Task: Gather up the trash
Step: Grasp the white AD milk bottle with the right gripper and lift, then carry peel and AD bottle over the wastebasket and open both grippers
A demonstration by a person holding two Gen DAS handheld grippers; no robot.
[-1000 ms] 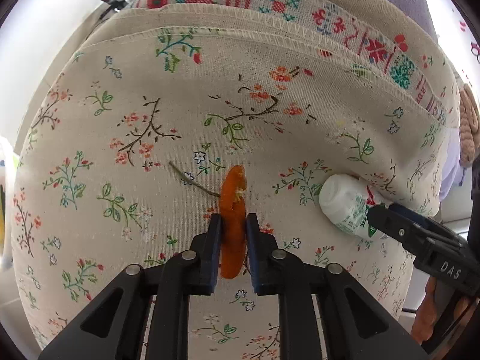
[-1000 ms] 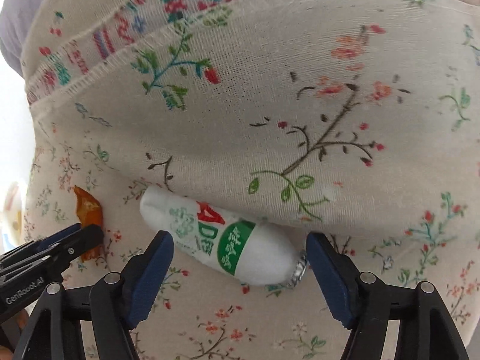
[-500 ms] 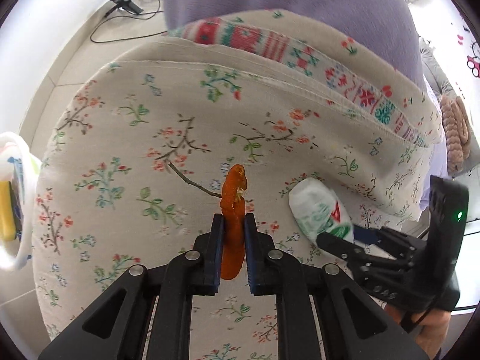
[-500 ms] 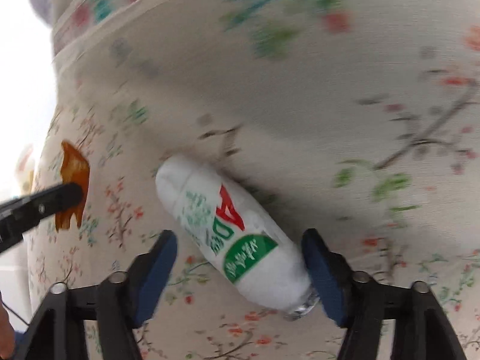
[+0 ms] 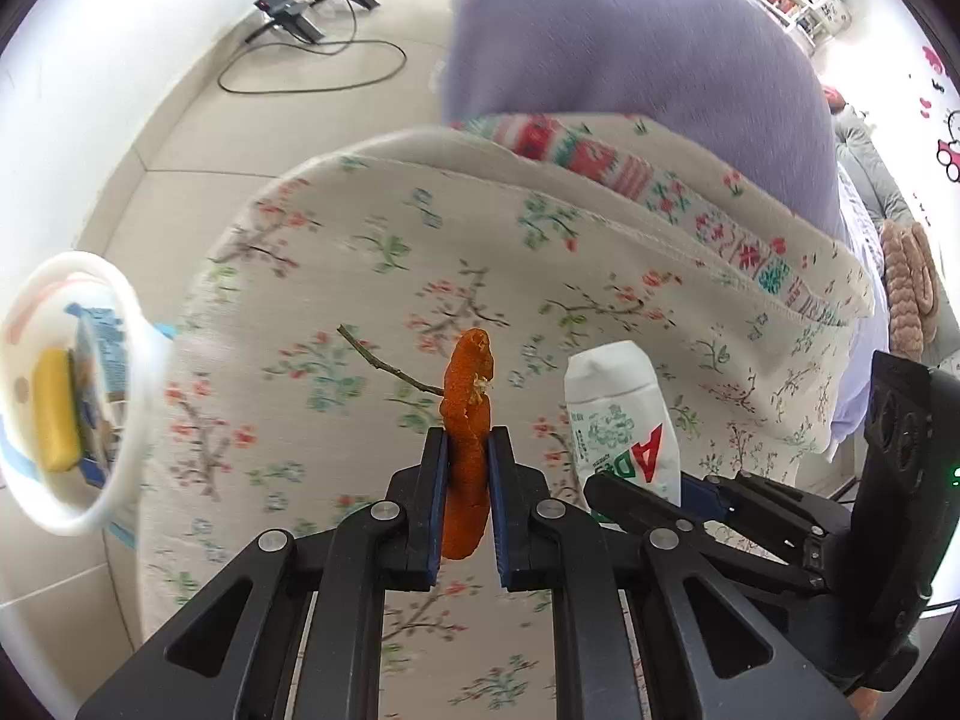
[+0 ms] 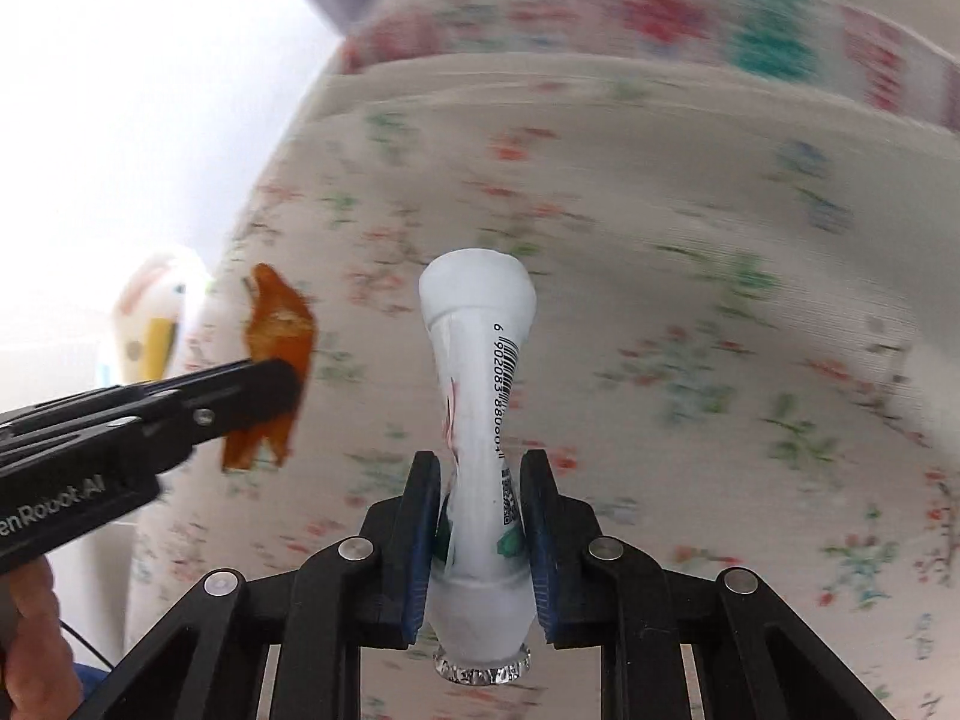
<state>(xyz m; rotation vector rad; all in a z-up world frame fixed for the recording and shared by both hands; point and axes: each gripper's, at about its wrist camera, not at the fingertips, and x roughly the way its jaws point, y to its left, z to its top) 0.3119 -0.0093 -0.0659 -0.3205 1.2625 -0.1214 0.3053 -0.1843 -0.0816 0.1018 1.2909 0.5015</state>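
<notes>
My left gripper (image 5: 467, 462) is shut on an orange peel (image 5: 467, 402) and holds it above the floral cushion (image 5: 372, 276). The peel also shows in the right wrist view (image 6: 276, 324), pinched by the left gripper (image 6: 264, 384). My right gripper (image 6: 480, 516) is shut on a white plastic bottle (image 6: 480, 360) with a green and red label, squeezing its middle. The bottle also shows in the left wrist view (image 5: 618, 414), held by the right gripper (image 5: 660, 498). A thin twig (image 5: 384, 366) lies on the cushion.
A white trash bin (image 5: 78, 396) with a yellow item and blue packaging inside stands on the floor at the left, also blurred in the right wrist view (image 6: 156, 312). A purple cushion (image 5: 630, 60) lies behind. Cables (image 5: 312, 42) lie on the floor.
My right gripper closed on the bottle and lifted it off the cushion. Both grippers rose and pulled back; the trash bin came further into view at the left.
</notes>
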